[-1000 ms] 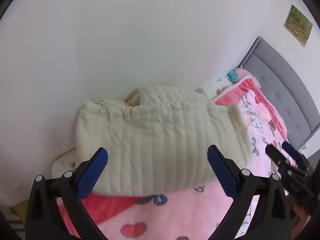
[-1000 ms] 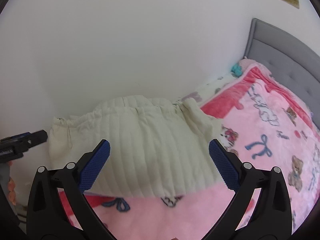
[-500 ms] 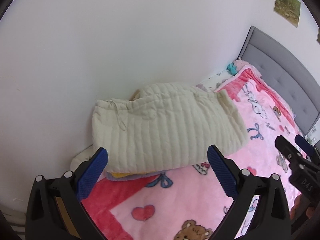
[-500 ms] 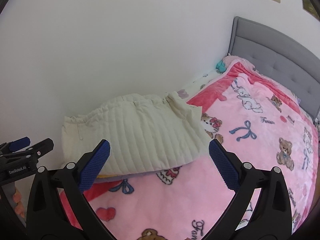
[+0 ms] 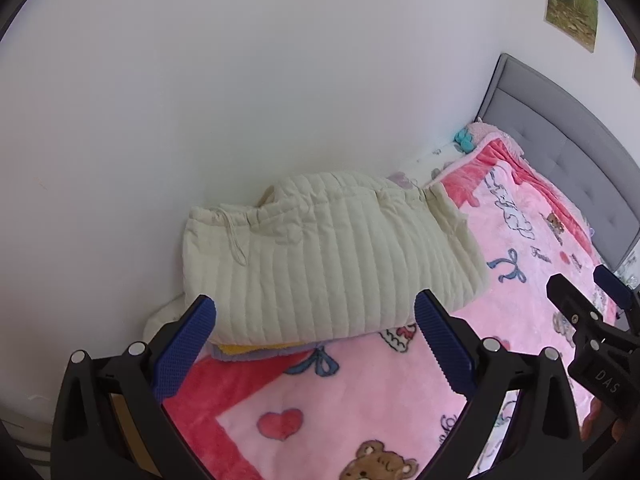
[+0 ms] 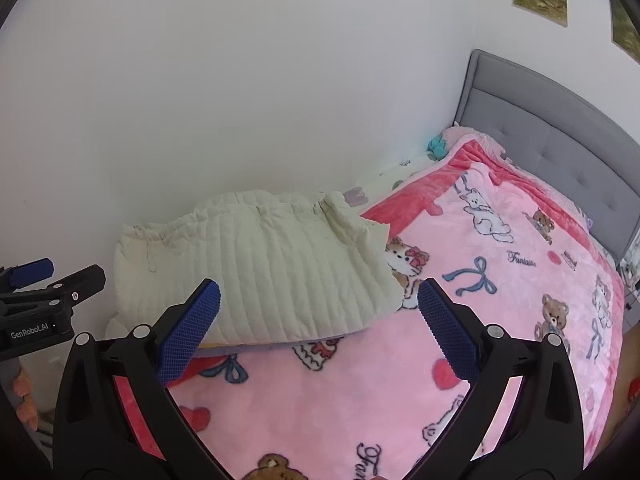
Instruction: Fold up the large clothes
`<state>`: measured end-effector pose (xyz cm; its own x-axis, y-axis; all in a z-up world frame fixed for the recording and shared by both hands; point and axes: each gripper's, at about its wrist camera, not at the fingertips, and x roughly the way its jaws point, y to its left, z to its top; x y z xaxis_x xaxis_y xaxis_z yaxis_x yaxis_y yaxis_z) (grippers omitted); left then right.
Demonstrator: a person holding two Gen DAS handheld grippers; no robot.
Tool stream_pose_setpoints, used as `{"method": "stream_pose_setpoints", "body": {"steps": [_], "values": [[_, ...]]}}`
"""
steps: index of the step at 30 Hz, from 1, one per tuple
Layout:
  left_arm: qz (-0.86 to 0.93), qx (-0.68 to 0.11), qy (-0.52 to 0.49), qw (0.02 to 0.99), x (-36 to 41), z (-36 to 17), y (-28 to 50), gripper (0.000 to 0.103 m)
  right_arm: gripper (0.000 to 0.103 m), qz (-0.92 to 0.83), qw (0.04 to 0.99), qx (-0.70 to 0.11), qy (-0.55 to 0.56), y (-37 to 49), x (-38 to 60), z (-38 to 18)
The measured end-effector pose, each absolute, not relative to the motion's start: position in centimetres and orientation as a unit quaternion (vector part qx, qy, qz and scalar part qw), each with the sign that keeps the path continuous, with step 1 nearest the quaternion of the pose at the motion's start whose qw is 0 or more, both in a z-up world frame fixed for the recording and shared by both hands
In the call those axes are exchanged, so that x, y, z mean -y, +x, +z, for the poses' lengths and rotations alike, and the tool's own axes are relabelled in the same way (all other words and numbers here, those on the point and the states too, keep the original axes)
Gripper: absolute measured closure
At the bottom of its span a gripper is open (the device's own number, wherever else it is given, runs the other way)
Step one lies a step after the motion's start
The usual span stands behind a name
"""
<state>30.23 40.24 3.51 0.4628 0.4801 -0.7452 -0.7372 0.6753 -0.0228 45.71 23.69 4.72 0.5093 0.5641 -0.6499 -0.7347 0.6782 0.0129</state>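
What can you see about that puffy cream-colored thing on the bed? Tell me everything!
The cream quilted garment looks soft and padded, stitched in long parallel ribs, with a gathered edge and a thin drawstring hanging near its left end. It lies folded into a thick bundle against the white wall, on top of yellow and lavender folded clothes peeking out beneath it, on the pink cartoon blanket. Neither gripper touches it.

left gripper [image 5: 314,346]: jaws spread, empty | right gripper [image 6: 318,330]: jaws spread, empty
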Motion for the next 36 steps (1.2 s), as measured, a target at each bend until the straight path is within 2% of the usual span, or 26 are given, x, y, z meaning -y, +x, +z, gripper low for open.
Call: {"method": "stream_pose_setpoints", "body": {"steps": [19,23,28,36], "values": [[0.361,-0.356,-0.182,0.842,-39.9,4.9,29.0,0.005,0.008,0.381,0.865,-0.302,-0.125,44.6,-23.3,6.5],[0.371,-0.332,-0.191,0.846,-39.9,5.4,28.0,0.005,0.008,0.38,0.867,-0.298,-0.125,44.3,-23.2,6.8],[0.395,-0.362,-0.177,0.826,-40.1,5.6,28.2,0.005,0.008,0.374,0.87,-0.298,-0.122,44.1,-23.1,6.9],[0.358,-0.351,-0.191,0.844,-39.8,5.8,27.8,0.005,0.008,0.374,0.872,-0.292,-0.124,43.7,-23.3,7.3]]}}
